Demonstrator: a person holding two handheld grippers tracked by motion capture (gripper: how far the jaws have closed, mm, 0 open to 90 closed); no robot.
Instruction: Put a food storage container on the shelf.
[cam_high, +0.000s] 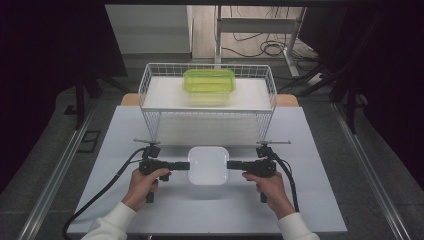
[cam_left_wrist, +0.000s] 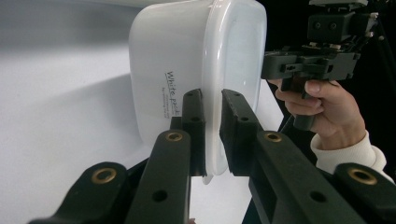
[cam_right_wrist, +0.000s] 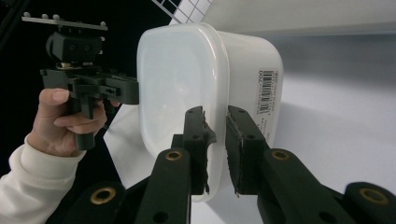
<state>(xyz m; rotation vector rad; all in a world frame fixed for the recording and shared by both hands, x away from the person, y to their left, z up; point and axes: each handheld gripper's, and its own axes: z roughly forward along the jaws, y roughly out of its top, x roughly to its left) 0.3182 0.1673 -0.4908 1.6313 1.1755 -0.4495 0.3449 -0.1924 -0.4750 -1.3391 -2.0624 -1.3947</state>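
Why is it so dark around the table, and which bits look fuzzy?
High view: light falls on the table, the room's sides stay black. Left gripper view: the near arms blur, the white box is sharp. Right gripper view: its barcode reads crisp.

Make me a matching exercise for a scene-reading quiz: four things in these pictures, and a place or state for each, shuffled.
Things:
1. white tub
2. green-lidded box
3. left tongs
4. wire shelf

Places or states:
A. on the upper shelf
B. at the table's far edge
C. clamped on a tub rim
D. gripped at both ends

Pairs: 1-D, 2-A, 3-C, 4-B
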